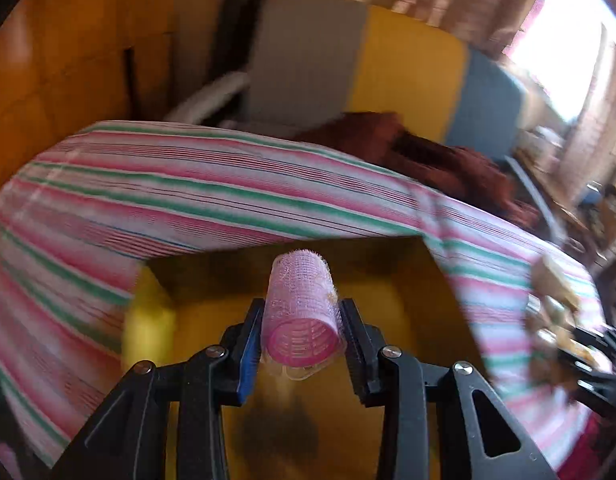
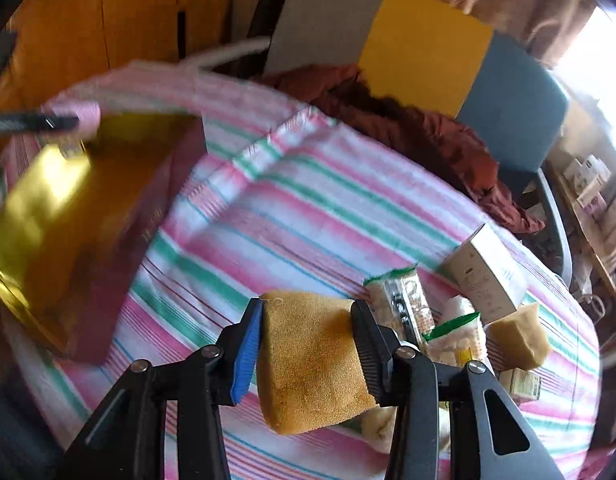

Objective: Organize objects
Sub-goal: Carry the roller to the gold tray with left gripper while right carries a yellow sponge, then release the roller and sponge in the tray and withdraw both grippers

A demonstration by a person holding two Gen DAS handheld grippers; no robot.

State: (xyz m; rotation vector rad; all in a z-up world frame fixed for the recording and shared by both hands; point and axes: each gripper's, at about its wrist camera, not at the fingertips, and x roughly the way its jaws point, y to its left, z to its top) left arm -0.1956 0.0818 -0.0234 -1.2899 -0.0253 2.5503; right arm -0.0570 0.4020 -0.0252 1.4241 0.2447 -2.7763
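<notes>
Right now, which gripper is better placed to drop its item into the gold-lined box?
Left: the left gripper holds the pink hair roller directly over the box, while the right gripper holds its sponge over the striped cloth.

Between the gold box (image 2: 68,216) at our left and the snack packets (image 2: 404,308) and white carton (image 2: 484,276) crowding our right, we see a wide lane of bare striped tablecloth (image 2: 308,208) running ahead.

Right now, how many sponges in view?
2. One sponge is clamped in the right gripper; the second sponge lies on the striped cloth beside the snack packets. More may be hidden behind the jaws.
</notes>
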